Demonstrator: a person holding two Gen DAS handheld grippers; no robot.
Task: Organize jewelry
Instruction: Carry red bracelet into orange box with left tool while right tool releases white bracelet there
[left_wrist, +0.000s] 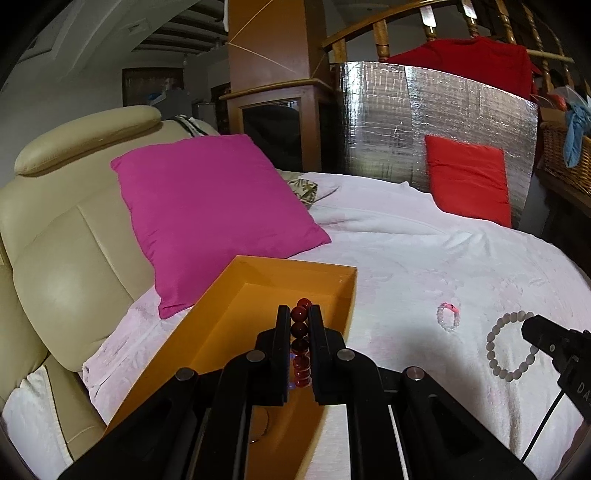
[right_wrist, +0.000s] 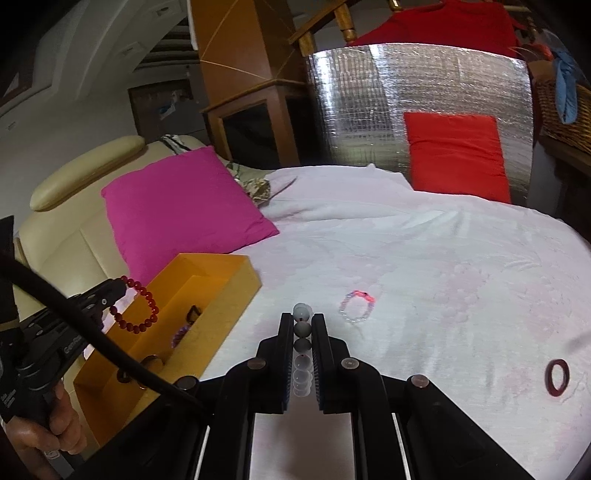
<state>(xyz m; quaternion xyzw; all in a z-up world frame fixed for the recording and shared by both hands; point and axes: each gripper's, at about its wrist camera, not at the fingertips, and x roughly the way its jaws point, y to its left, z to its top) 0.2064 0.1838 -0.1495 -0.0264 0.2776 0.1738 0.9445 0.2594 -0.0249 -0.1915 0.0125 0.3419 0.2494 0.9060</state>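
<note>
My left gripper (left_wrist: 299, 314) is shut on a dark red bead bracelet (left_wrist: 300, 343) and holds it above the open orange box (left_wrist: 258, 284). In the right wrist view the red bracelet (right_wrist: 137, 308) hangs from the left gripper (right_wrist: 120, 286) over the box (right_wrist: 221, 295). My right gripper (right_wrist: 302, 319) is shut on a grey-white bead bracelet (right_wrist: 302, 332), held above the white blanket; it also shows in the left wrist view (left_wrist: 508, 345). A small clear bracelet with a pink tie (right_wrist: 357, 306) and a dark red ring (right_wrist: 557, 376) lie on the blanket.
The box holds several small jewelry pieces (right_wrist: 186, 321). A magenta cushion (left_wrist: 210, 214) leans on the beige sofa (left_wrist: 62, 258) behind the box. A red cushion (left_wrist: 469, 177) rests against a silver foil panel (left_wrist: 388, 118). A wicker basket (left_wrist: 565, 155) stands at the right.
</note>
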